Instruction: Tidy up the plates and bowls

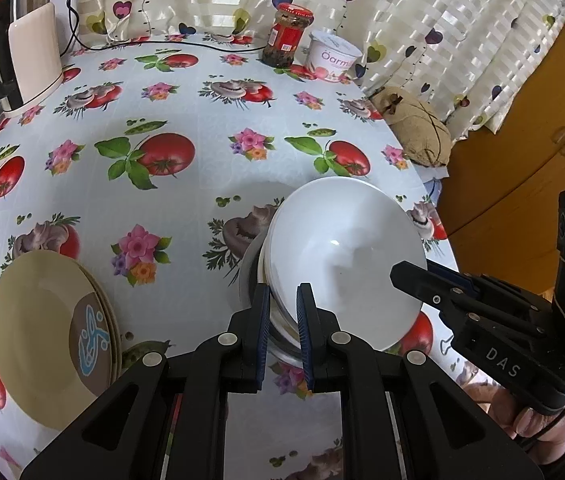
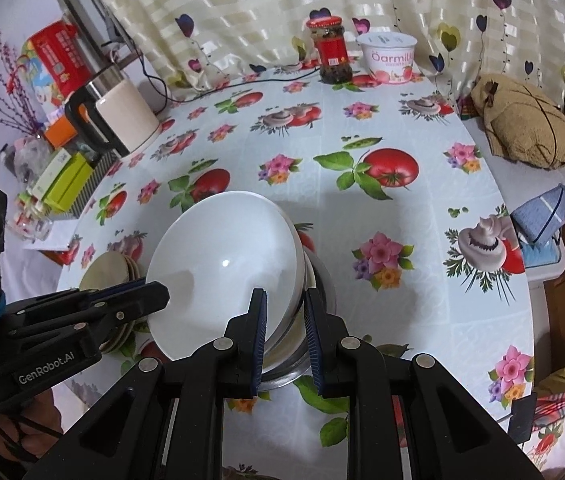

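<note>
Both grippers hold one white bowl (image 1: 342,256) (image 2: 226,264) by its rim, tilted. My left gripper (image 1: 284,316) is shut on the near left rim, and its tip also shows in the right wrist view (image 2: 158,294). My right gripper (image 2: 287,316) is shut on the opposite rim and reaches in from the right in the left wrist view (image 1: 402,276). Right under the bowl sits a metal bowl (image 1: 248,276) (image 2: 322,280) with another white bowl nested in it. A stack of beige plates (image 1: 42,332) (image 2: 108,268) lies to the left on the flowered tablecloth.
At the back stand a red-lidded jar (image 1: 288,36) (image 2: 330,48) and a yogurt tub (image 1: 332,56) (image 2: 390,58). A kettle (image 1: 34,56) (image 2: 122,116) with a cable is back left. A beige cloth bag (image 1: 414,128) (image 2: 522,120) lies off the table's right edge, near a wooden cabinet (image 1: 522,140).
</note>
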The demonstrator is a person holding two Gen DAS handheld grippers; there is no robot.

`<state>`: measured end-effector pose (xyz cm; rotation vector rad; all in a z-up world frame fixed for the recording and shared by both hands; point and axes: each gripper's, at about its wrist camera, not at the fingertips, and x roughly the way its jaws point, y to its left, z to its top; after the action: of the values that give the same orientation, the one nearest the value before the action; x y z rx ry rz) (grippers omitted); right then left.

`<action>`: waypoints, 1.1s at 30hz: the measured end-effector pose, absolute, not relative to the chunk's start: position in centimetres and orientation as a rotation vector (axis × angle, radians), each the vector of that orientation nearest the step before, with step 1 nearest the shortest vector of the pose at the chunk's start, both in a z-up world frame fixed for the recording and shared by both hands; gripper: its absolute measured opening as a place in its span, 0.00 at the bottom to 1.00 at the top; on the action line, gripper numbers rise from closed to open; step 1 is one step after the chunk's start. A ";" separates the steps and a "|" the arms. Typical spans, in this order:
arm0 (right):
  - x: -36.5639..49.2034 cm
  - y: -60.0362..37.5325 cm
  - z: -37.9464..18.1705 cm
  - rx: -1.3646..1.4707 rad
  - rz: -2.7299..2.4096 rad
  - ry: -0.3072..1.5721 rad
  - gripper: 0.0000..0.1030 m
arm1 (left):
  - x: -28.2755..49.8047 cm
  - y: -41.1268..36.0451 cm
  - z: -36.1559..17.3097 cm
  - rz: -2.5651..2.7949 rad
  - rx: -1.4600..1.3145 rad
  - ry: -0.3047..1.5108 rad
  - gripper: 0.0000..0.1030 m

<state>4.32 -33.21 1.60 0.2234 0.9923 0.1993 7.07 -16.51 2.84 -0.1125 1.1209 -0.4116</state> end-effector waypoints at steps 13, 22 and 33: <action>4.5 -33.1 0.9 0.218 0.200 1.009 0.18 | 7.1 -16.5 2.4 -0.409 -0.118 1.134 0.14; 4.5 -33.1 0.9 0.218 0.200 1.009 0.18 | 7.0 -16.6 2.1 -0.410 -0.123 1.140 0.14; 4.5 -33.1 0.9 0.218 0.202 1.008 0.21 | 6.9 -16.7 2.0 -0.412 -0.126 1.142 0.14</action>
<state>4.53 -33.12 0.92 0.2183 1.0081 0.2015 6.88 -16.68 1.96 -0.1262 1.1416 -0.4121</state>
